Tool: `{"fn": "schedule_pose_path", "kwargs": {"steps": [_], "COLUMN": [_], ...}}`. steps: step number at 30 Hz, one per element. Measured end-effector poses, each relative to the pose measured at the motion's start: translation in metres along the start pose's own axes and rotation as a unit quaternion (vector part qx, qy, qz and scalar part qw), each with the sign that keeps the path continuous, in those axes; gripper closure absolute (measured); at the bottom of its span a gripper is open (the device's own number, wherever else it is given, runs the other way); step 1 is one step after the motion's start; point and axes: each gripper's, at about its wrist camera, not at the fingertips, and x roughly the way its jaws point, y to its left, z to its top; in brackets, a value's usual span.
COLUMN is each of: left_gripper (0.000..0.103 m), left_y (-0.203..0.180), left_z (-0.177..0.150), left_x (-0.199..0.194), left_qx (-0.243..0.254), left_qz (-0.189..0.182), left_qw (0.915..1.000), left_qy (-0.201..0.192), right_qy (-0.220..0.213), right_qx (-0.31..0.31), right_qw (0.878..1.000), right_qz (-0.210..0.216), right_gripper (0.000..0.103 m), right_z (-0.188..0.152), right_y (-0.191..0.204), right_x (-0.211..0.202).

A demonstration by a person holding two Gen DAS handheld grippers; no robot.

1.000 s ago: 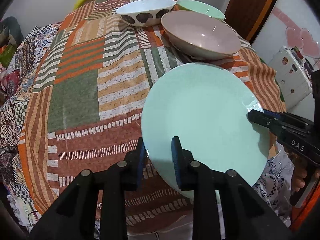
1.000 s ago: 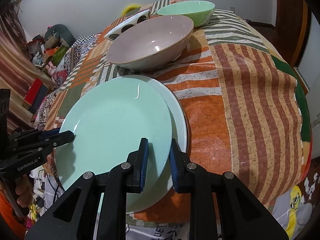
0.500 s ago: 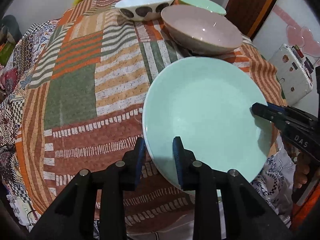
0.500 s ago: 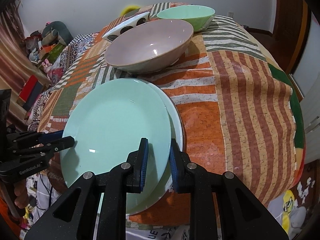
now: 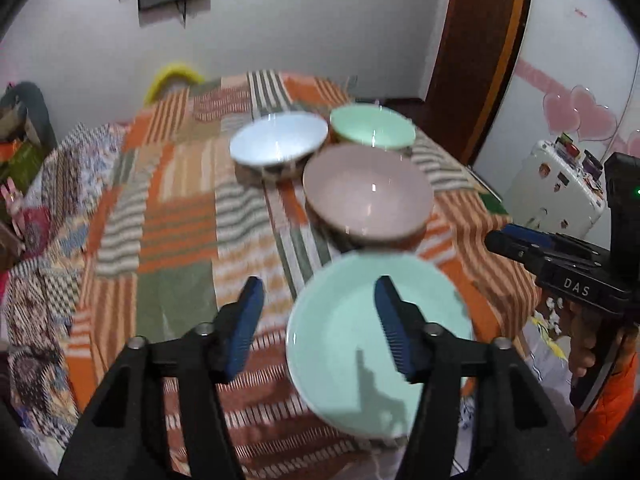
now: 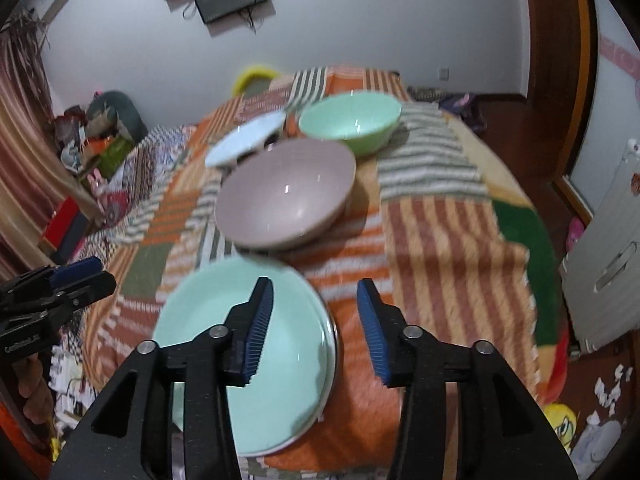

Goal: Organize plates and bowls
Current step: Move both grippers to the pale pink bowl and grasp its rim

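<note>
A mint green plate (image 5: pixel 340 344) (image 6: pixel 240 320) lies on top of another plate near the table's front edge. Behind it stand a pink bowl (image 5: pixel 368 192) (image 6: pixel 286 192), a white bowl with dark spots (image 5: pixel 278 146) (image 6: pixel 244 140) and a green bowl (image 5: pixel 372 126) (image 6: pixel 352 120). My left gripper (image 5: pixel 318 320) hovers above the plate's left rim, its jaws opening with nothing between them. Over the plate's right rim my right gripper (image 6: pixel 316 322) is likewise opening and holds nothing. Each gripper also shows at the edge of the other's view.
The round table wears a striped patchwork cloth (image 5: pixel 176 216) (image 6: pixel 440 240). A white cabinet (image 5: pixel 556 188) stands at the right, a wooden door frame (image 5: pixel 476 52) behind it, and clutter (image 6: pixel 100 144) lies on the floor at the left.
Both grippers let go of the mint plate, opened and rose away from it. The plate now rests flat on the plate below.
</note>
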Motion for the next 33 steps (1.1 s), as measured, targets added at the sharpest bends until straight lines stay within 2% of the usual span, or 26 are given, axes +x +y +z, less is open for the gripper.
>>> {"fn": "schedule_pose_path", "kwargs": {"steps": [6,14,22,29,30,33], "left_gripper": [0.039,0.039,0.039,0.039,0.04,0.056], "left_y": [0.002,0.014,0.022,0.028,0.028,0.029], "left_z": [0.028,0.055,0.071,0.075,0.075,0.075], "left_x": [0.019,0.07,0.117,0.151,0.155,0.165], "left_qx": [-0.011,-0.034,-0.043,-0.052,-0.053,-0.053], "left_qz": [0.0,0.0,-0.005,-0.015,-0.014,-0.021], "left_qw": [0.9999,0.9994,0.9987,0.9977,0.9977,0.9972], "left_qy": [-0.008,0.009,0.025,0.04,0.041,0.049], "right_qy": [-0.02,-0.026,-0.008,0.005,0.007,0.011], "right_qx": [0.012,0.012,0.022,0.026,0.025,0.026], "right_qw": [1.0,1.0,1.0,1.0,1.0,1.0], "right_qz": [-0.002,-0.013,-0.014,-0.016,-0.015,-0.013], "right_gripper": [0.055,0.054,0.054,0.054,0.054,0.054], "right_z": [0.02,0.046,0.061,0.06,0.061,0.059], "right_y": [0.001,-0.004,-0.012,-0.015,-0.016,-0.016], "right_x": [0.006,0.031,0.067,0.09,0.093,0.097]}}
